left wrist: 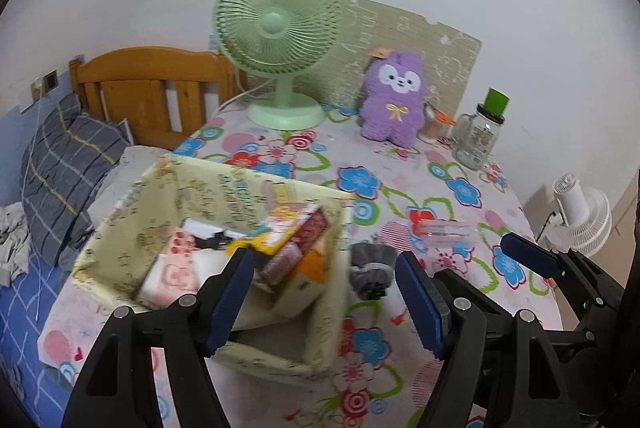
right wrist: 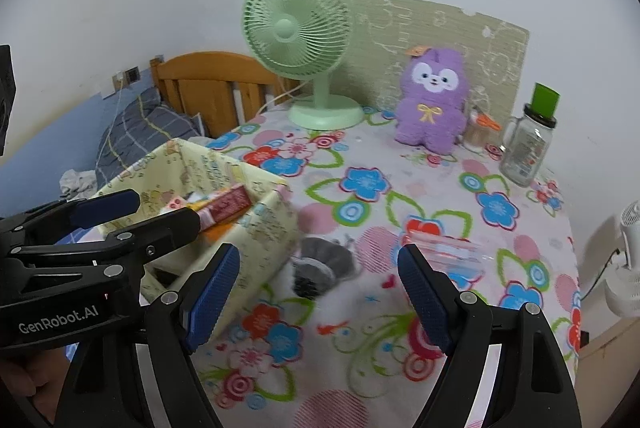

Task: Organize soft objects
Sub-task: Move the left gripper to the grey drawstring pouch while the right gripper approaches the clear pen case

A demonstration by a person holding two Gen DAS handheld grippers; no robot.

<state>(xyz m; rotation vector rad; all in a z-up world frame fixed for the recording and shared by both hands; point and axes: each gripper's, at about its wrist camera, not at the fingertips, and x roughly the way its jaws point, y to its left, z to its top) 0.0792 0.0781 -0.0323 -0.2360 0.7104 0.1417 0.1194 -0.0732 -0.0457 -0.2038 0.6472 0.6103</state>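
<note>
A purple plush toy [left wrist: 394, 100] [right wrist: 434, 104] sits upright at the back of the flowered table, against a patterned board. A grey soft bundle [left wrist: 370, 268] [right wrist: 320, 264], blurred, lies on the cloth just right of a pale yellow fabric box [left wrist: 192, 188] [right wrist: 264, 224] that holds several packets. My left gripper [left wrist: 326, 298] [right wrist: 140, 214] hangs open over the box's right corner, with nothing between its fingers. Beside it on the right, my right gripper [right wrist: 320, 292] [left wrist: 476, 260] is open and empty, a little short of the grey bundle.
A green desk fan [left wrist: 276, 36] [right wrist: 296, 28] stands at the table's back. A glass jar with a green lid [left wrist: 478, 136] [right wrist: 528, 144] is back right. A clear plastic piece [left wrist: 444, 228] lies mid-table. Left is a bed with a grey pillow [left wrist: 68, 164]; right, a white fan [left wrist: 584, 220].
</note>
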